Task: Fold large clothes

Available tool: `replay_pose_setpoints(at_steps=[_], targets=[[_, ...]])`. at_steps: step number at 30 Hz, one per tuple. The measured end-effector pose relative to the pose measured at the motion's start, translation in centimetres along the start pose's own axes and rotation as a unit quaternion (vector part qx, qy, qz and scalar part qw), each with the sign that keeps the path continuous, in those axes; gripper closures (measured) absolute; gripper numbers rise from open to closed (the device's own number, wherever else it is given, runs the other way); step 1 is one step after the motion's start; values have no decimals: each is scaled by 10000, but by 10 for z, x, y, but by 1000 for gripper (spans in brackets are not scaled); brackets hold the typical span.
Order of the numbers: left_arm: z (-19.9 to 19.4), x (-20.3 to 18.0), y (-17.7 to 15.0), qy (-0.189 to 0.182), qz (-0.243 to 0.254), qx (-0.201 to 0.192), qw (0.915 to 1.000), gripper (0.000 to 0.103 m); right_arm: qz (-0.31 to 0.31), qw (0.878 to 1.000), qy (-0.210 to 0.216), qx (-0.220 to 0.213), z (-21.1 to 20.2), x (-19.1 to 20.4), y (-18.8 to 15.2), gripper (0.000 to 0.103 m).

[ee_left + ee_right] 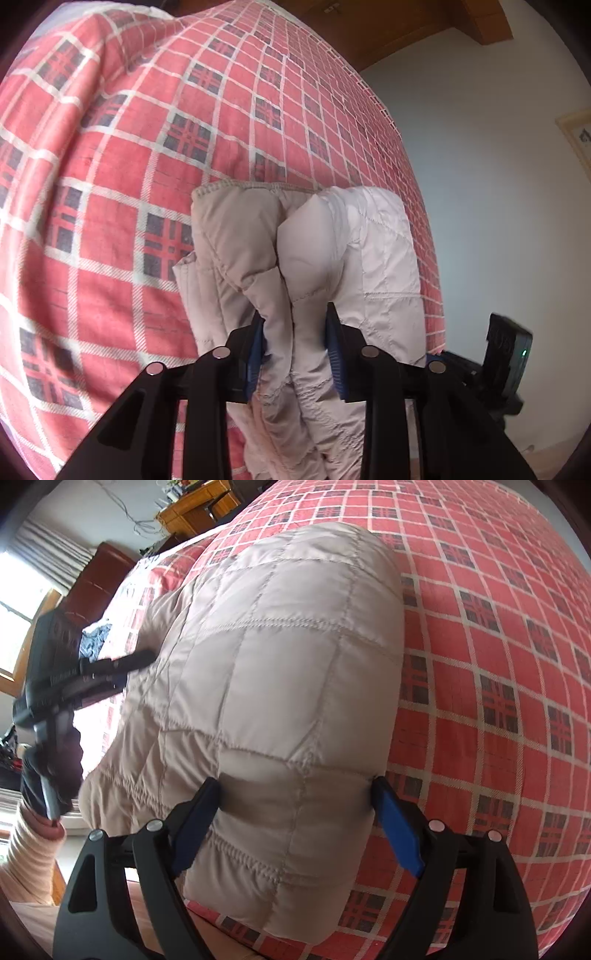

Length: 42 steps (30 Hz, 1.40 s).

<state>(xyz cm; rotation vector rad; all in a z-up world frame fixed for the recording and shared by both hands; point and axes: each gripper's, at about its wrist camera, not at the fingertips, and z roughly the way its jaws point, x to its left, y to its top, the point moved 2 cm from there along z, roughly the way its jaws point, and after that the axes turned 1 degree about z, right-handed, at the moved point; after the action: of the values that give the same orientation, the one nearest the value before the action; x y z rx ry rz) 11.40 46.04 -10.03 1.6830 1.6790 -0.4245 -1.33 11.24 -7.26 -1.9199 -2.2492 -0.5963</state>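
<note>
Both grippers have hold of a beige quilted jacket that lies on a bed covered with a red checked bedspread, so the step in hand looks like the middle of a fold: the near edge is gathered up and ready to be carried over.

The left gripper has its fingers clamped on a bunched, doubled-over part of the jacket, the cloth pinched into two thick ridges between the blue pads. The right gripper has its fingers set wide, one on each side of a puffy padded section at the near edge of the bed; they press into the filling, so I judge it a grasp (a loose one, since the bulk keeps them well apart).

The next move probably calls for lifting both ends together and laying the held edge evenly across the rest, keeping the two sides level so that the slippery shell does not slide or bunch.

The jacket looks thick, soft and springy, stitched in squares, with a gathered hem near the right gripper.
</note>
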Motion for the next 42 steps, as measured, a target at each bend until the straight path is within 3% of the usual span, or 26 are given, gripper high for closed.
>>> replay_pose_setpoints(at_steps=[7, 10, 12, 15, 20, 23, 27, 36, 42], targets=[[19, 0, 8, 19, -82, 67, 9999, 66, -126, 9999, -86, 23, -3, 5, -1, 20], [10, -3, 11, 74, -169, 115, 9998, 48, -89, 9999, 28, -83, -14, -2, 3, 22], [-2, -1, 10, -15, -317, 96, 9994, 29, 4, 9996, 160, -241, -26, -11, 4, 23], [-18, 2, 4, -312, -397, 90, 9987, 24, 210, 9980, 450, -393, -37, -29, 6, 23], [-24, 18, -10, -259, -552, 141, 9980, 22, 591, 9920, 998, -489, -41, -62, 10, 23], [-21, 27, -16, -483, -756, 149, 9959, 22, 789, 9842, 1520, -458, -36, -76, 15, 23], [-14, 28, -15, -657, -663, 96, 9956, 21, 969, 9737, 2017, -433, -24, -84, 25, 23], [26, 33, -8, -901, -551, 278, 9940, 14, 1055, 9648, 2399, -209, 10, -94, 36, 22], [42, 22, -6, -1245, -381, 316, 9910, 10, 1281, 9472, 2935, -164, 29, -105, 38, 20]])
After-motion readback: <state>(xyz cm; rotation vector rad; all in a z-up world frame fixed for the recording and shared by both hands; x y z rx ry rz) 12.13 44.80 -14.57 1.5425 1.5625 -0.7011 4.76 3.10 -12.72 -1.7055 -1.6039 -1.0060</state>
